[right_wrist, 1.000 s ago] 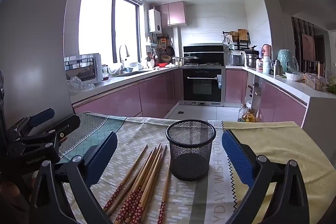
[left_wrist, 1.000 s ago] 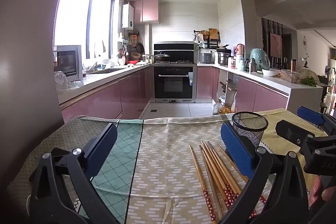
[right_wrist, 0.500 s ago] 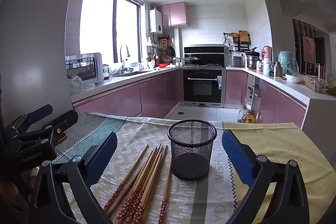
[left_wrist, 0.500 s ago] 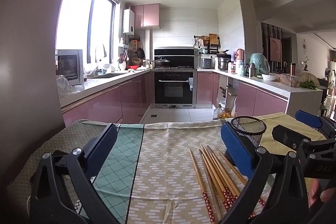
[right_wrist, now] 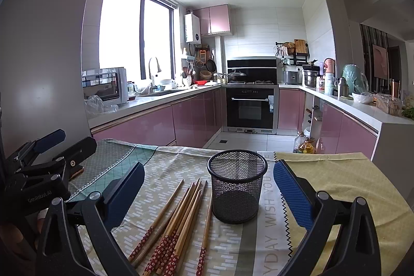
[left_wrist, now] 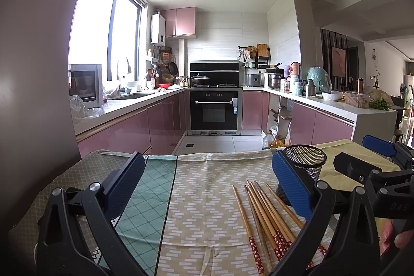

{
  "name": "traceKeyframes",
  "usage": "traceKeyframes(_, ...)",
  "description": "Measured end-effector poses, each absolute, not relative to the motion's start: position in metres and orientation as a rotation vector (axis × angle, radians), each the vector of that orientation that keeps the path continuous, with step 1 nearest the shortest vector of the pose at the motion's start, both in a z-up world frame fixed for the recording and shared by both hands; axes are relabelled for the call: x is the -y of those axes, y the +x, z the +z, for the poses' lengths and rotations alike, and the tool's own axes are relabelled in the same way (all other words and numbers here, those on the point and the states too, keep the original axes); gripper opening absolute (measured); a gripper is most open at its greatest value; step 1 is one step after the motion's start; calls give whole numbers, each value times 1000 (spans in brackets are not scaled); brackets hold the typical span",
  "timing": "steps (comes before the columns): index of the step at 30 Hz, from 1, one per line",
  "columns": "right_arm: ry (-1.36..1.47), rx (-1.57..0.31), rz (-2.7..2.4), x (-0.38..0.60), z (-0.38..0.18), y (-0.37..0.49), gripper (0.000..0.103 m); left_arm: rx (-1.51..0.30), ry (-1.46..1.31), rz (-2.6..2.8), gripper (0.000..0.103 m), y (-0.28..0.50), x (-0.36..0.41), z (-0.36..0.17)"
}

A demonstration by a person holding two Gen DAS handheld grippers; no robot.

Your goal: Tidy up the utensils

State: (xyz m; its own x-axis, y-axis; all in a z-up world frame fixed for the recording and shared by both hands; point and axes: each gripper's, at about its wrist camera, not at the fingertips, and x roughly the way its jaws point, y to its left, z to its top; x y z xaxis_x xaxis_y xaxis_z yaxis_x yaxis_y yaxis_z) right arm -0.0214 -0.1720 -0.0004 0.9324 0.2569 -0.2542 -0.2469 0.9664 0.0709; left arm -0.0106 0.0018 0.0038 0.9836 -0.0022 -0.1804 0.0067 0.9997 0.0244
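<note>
Several wooden chopsticks (right_wrist: 181, 221) with red patterned ends lie loose on the table cloth, just left of an upright black mesh cup (right_wrist: 236, 185). In the left wrist view the same chopsticks (left_wrist: 266, 214) lie right of centre, with the mesh cup (left_wrist: 306, 164) partly hidden behind my left gripper's right finger. My left gripper (left_wrist: 207, 188) is open and holds nothing. My right gripper (right_wrist: 207, 193) is open too, above the table, with the cup and chopsticks lying between its fingers' lines of sight. Each gripper shows at the edge of the other's view.
The table carries a patterned cloth (left_wrist: 204, 198) with a green section on the left and a yellow one (right_wrist: 344, 180) on the right. Its far edge drops to the kitchen floor. Pink cabinets, an oven (left_wrist: 214, 109) and cluttered counters stand beyond.
Both wrist views have tilted slightly upward, so the table, cup and chopsticks sit a little lower in frame. Chopsticks and cup have not moved on the cloth.
</note>
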Motion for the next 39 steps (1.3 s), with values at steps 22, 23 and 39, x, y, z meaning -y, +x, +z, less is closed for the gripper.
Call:
traceKeyframes(22, 39, -267, 263, 171, 0, -20, 97, -177, 25, -3, 97, -12, -1, 4)
traceKeyframes(23, 39, -268, 263, 170, 0, -20, 97, -177, 24, -3, 97, -12, -1, 4)
traceKeyframes(39, 43, -261, 267, 171, 1, -19, 97, -176, 24, -2, 97, -12, -1, 4)
